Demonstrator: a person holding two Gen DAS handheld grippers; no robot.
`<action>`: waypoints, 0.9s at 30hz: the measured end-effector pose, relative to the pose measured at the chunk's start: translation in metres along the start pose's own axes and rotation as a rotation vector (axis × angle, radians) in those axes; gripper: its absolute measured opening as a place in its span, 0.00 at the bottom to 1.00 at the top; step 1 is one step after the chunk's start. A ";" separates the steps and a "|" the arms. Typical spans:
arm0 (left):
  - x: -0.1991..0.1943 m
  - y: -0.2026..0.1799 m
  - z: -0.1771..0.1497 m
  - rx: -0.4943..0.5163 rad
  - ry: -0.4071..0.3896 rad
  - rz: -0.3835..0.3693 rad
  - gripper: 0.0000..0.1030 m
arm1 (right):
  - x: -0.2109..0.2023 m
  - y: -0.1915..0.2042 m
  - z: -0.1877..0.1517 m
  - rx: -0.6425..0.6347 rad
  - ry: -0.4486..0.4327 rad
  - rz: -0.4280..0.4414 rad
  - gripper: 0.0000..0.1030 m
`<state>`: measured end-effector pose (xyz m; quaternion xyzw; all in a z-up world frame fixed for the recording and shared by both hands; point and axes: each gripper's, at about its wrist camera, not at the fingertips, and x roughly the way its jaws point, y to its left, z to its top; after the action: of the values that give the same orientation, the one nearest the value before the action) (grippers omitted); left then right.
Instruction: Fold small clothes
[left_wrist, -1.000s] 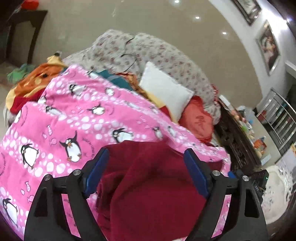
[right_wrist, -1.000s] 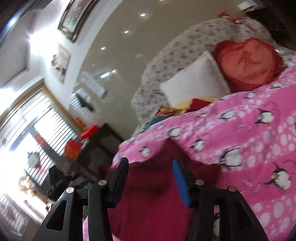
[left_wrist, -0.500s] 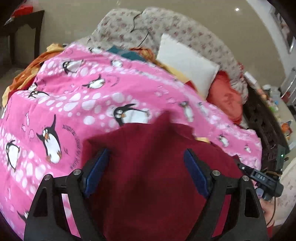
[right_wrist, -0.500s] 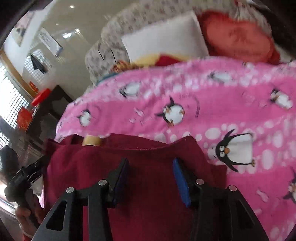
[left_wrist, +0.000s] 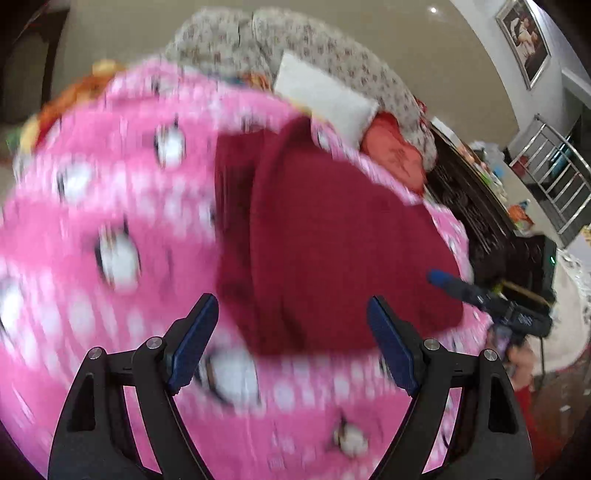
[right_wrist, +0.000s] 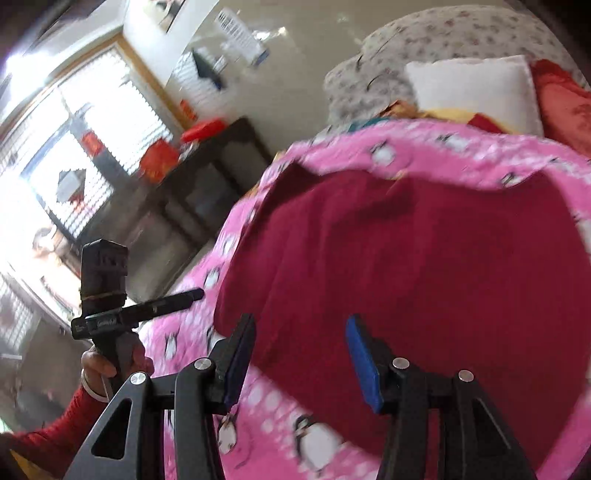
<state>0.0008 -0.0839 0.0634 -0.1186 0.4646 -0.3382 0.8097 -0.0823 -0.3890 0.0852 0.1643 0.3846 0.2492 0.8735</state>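
A dark red garment (left_wrist: 332, 240) lies spread on the pink penguin blanket (left_wrist: 110, 221); it also shows in the right wrist view (right_wrist: 424, 266). My left gripper (left_wrist: 291, 343) is open and empty, just above the garment's near edge. My right gripper (right_wrist: 299, 358) is open and empty over the garment's near left edge. The right gripper also appears at the garment's right edge in the left wrist view (left_wrist: 439, 277). The left gripper shows left of the garment in the right wrist view (right_wrist: 192, 295). Both views are blurred.
A white pillow (left_wrist: 325, 99), a red heart cushion (left_wrist: 395, 155) and a floral bolster (left_wrist: 295, 48) lie at the bed's head. Dark wooden furniture (left_wrist: 487, 221) stands right of the bed. A dark side table (right_wrist: 207, 177) stands by the window.
The garment has dropped out of both grippers and now lies flat on the blanket. Both grippers have pulled back toward its near edge and stand open above it.
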 end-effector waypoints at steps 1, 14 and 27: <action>0.004 0.000 -0.006 0.003 0.023 -0.003 0.80 | 0.006 0.004 -0.005 -0.005 0.014 -0.002 0.48; 0.039 -0.013 -0.009 0.223 0.104 0.114 0.21 | 0.013 0.012 -0.022 0.071 0.035 0.022 0.48; 0.013 0.007 -0.013 0.247 0.110 0.129 0.07 | 0.019 0.008 -0.008 0.076 -0.001 0.028 0.48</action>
<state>-0.0026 -0.0853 0.0443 0.0307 0.4696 -0.3459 0.8117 -0.0802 -0.3714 0.0724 0.2029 0.3911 0.2467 0.8631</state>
